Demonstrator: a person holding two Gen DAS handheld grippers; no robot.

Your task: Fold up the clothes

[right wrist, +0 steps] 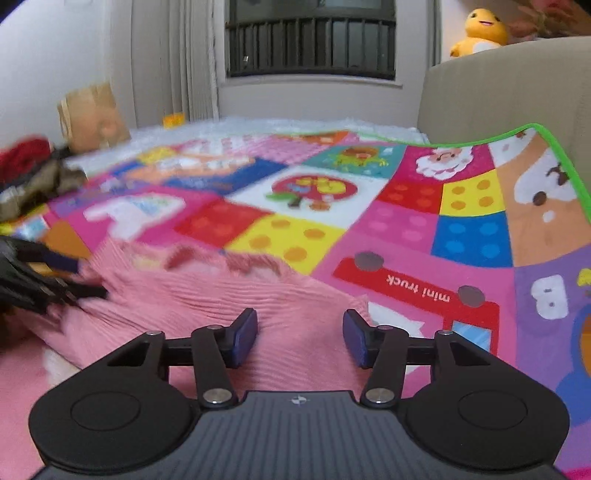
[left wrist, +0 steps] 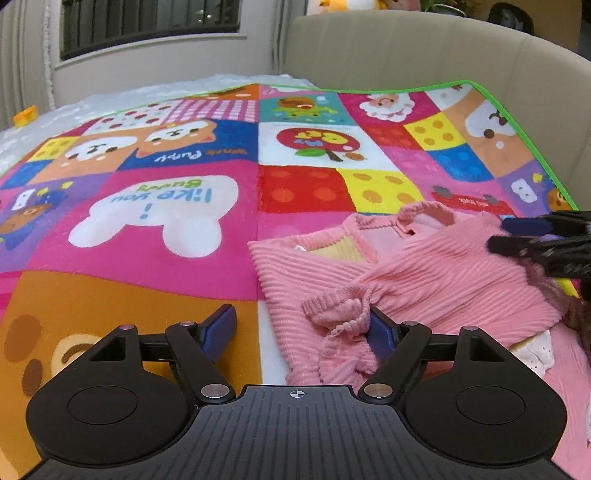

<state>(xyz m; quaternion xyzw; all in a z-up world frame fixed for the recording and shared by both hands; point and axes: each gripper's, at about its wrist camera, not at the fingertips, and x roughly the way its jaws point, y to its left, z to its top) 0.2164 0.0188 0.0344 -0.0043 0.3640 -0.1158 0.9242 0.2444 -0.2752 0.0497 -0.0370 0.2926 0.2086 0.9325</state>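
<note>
A pink ribbed sweater (left wrist: pixel 436 280) lies on a colourful patchwork play mat (left wrist: pixel 147 229), its sleeves folded across the chest. My left gripper (left wrist: pixel 301 325) is open over the sweater's left edge, with a bunched knit cuff (left wrist: pixel 340 310) against its right finger. My right gripper (right wrist: pixel 300 338) is open just above the sweater's right part (right wrist: pixel 221 295); nothing is held. The right gripper shows in the left wrist view (left wrist: pixel 535 240) at the right edge. The left gripper shows blurred in the right wrist view (right wrist: pixel 48 277) at the left edge.
A beige sofa back (left wrist: pixel 424 48) rises behind the mat. A heap of dark and red clothes (right wrist: pixel 29 173) lies at the far left, with a brown paper bag (right wrist: pixel 92 114) behind it. A yellow plush toy (right wrist: pixel 480 31) sits on the sofa top.
</note>
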